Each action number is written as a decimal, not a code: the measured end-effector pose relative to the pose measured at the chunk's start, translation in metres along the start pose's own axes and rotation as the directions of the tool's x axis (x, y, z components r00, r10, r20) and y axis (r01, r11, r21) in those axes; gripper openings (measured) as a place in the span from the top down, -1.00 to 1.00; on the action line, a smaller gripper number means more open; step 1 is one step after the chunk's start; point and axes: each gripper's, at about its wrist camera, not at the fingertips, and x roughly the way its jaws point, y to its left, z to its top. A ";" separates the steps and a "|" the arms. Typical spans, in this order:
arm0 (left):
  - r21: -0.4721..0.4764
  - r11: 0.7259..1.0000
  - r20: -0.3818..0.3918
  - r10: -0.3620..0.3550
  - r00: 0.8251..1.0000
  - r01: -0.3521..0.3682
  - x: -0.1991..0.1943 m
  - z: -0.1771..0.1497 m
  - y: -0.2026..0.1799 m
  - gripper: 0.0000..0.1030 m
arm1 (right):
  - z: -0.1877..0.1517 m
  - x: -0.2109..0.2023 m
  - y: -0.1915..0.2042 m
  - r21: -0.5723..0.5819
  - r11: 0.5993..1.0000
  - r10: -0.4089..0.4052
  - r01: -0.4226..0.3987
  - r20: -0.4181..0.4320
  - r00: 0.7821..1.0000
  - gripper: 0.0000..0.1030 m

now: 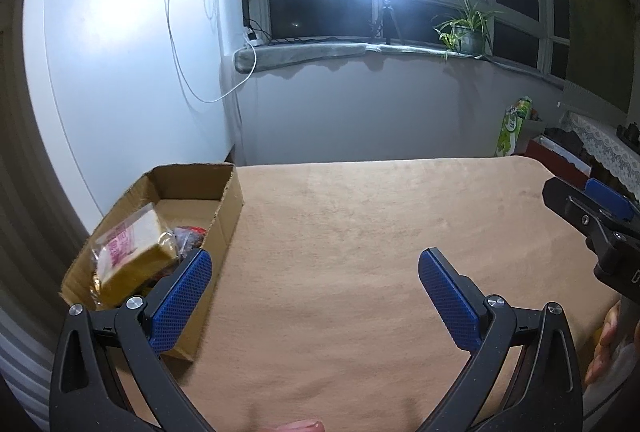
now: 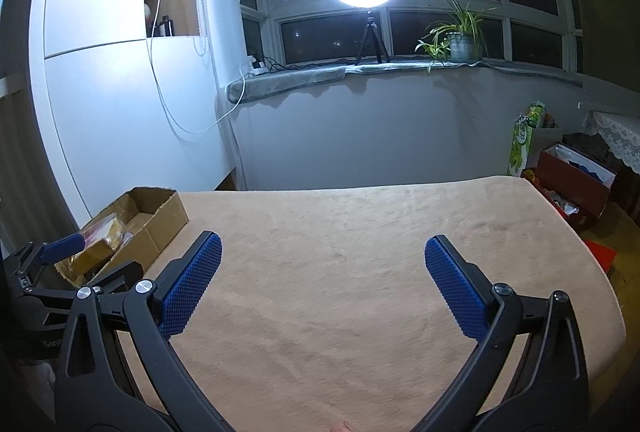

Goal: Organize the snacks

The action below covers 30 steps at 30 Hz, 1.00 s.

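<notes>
We see the left gripper (image 1: 316,272) and right gripper (image 2: 323,259) spread wide, gripping nothing. The wrapped snacks (image 1: 132,256) (possibly bread) lie in the cardboard box (image 1: 224,216) at 10 o'clock on the table (image 1: 380,216).

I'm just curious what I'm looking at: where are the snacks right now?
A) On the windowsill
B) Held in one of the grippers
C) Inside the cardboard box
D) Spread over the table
C: the snacks lie inside the box at the table's left edge, while the left gripper and right gripper are both open and hold nothing.
</notes>
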 end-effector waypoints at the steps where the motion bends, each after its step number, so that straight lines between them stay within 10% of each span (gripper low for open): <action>1: 0.001 1.000 0.001 -0.002 1.000 0.002 0.000 -0.001 0.000 -0.99 | 0.000 0.000 0.001 -0.003 1.000 0.001 -0.001 -0.002 1.000 -1.00; 30: -0.028 1.000 -0.004 0.001 1.000 -0.001 -0.004 -0.003 0.011 -0.99 | -0.001 0.002 0.012 -0.021 1.000 0.001 -0.002 -0.014 1.000 -1.00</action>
